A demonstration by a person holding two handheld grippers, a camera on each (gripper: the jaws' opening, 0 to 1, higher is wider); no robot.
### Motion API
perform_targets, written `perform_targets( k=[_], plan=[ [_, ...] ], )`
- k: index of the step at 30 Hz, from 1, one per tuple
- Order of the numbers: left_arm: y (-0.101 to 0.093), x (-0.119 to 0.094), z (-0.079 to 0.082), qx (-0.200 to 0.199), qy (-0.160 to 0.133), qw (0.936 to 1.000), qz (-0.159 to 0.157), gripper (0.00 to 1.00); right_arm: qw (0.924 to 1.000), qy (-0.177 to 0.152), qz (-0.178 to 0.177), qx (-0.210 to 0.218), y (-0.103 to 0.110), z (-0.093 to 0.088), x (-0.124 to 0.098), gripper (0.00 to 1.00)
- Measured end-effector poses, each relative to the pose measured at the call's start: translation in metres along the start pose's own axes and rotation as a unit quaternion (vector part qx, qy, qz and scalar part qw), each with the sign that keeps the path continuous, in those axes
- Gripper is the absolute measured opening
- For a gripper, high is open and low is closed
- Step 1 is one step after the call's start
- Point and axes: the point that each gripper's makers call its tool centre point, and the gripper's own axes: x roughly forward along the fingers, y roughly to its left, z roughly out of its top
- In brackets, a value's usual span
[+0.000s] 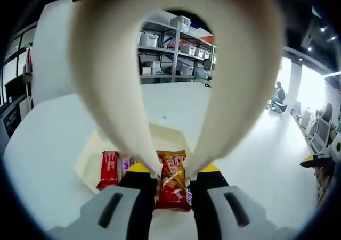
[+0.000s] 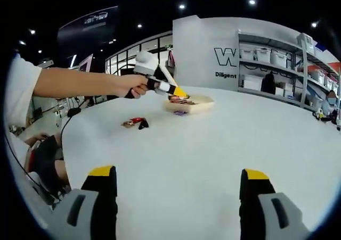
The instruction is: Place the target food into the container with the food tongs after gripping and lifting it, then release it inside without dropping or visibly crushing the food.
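Observation:
My left gripper (image 1: 175, 172) is shut on cream food tongs (image 1: 120, 107), whose two arms arch up and over the left gripper view. The tong tips meet the jaw tips on either side of a red-and-gold snack packet (image 1: 173, 185) above a cream tray (image 1: 90, 157). Whether the packet is pinched or lying in the tray I cannot tell. A red packet (image 1: 110, 168) and a purple one (image 1: 128, 163) lie in the tray. In the right gripper view, a hand points the left gripper (image 2: 160, 83) down at the tray (image 2: 198, 105). My right gripper (image 2: 178, 172) hovers open over the table with nothing between its jaws.
The round white table (image 2: 213, 144) has a small packet (image 2: 132, 123) and a black object (image 2: 144, 124) left of the tray. A person's bare arm (image 2: 80, 83) reaches in from the left. Shelves with bins (image 2: 277, 54) stand behind. A cable (image 2: 66, 124) runs at the left table edge.

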Motion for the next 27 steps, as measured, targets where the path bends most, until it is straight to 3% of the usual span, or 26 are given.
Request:
perform_targets(
  k=[6,14,27],
  plan=[
    [0.002,0.015,0.004,0.005,0.005,1.0000,0.000,0.23,0.9999,0.004,-0.010,0.009,-0.011,-0.004,-0.002,0.94],
    [0.003,0.034,-0.005,0.005,0.027,0.9996,-0.002,0.23,0.9998,0.008,-0.015,0.014,-0.017,-0.008,-0.004,0.94],
    [0.009,0.056,-0.009,0.009,0.026,0.9996,0.011,0.24,0.9994,0.020,-0.024,0.015,-0.027,-0.014,-0.004,0.94]
  ],
)
